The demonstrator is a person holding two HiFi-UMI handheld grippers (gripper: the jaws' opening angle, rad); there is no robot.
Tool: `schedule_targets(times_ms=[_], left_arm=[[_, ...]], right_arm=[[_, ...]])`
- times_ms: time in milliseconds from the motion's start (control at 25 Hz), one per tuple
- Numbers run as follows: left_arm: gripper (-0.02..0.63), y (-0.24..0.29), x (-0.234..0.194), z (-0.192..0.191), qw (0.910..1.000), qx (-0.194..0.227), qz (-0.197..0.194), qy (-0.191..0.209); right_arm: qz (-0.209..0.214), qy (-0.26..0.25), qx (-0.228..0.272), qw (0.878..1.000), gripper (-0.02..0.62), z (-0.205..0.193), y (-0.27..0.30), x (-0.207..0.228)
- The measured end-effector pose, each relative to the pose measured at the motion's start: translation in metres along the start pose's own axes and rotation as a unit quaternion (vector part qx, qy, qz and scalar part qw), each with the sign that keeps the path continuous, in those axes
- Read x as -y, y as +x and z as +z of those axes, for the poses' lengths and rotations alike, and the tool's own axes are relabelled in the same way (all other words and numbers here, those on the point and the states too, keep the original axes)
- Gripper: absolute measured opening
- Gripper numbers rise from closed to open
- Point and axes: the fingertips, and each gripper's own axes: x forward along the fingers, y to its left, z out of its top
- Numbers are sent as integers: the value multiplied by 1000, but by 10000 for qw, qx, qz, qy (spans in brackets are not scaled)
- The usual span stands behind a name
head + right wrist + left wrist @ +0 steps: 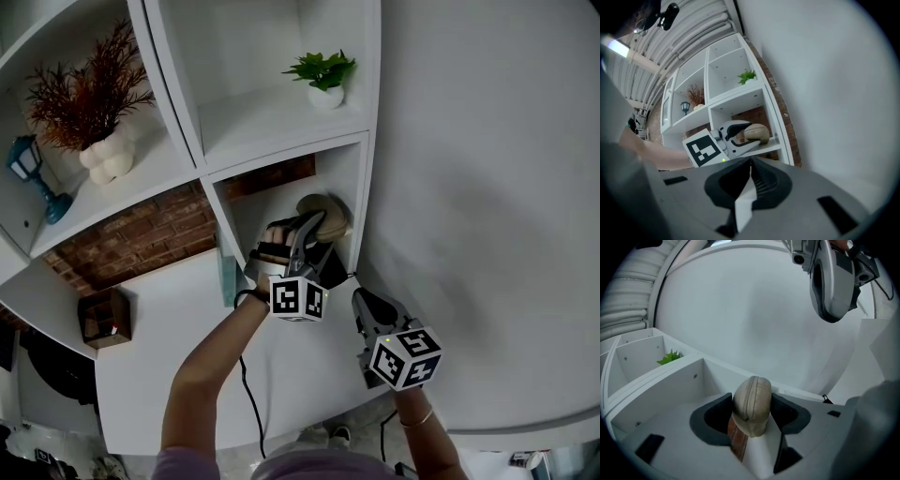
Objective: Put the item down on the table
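left gripper [753, 409]: fingers spread wide, pinching the pouch [752, 397] inside the lower shelf cubby [281, 199], beside the surface [487, 206] edge. right gripper [749, 180]: fingers pressed together, empty. grasp made; transfer and set-down apparently remain.

A white shelf unit [171, 94] of open compartments is set against a brick wall [141, 239], beside a round white table [487, 187]. A reddish dried plant [84, 94] in a white vase [108, 155], a blue lantern [33, 173] and a small green plant [323, 70] are kept on the shelves. A dark wooden box [103, 319] is placed on a white surface. Ceiling pipes [693, 35] are lit by a bright strip light [616, 47].
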Motion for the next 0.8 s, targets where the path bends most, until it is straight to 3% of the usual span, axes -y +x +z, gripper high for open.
schedule_targets(times_ms=[440,800], left_arm=[[273,14,20,-24,9946,-473,-449,-805],[273,24,25,-27,9871,-559,-559,-1389]], right_arm=[[-54,-30,-41,10000,0,-1,-1,3],[-126,-23,-58,9999,0,0,-3,14]])
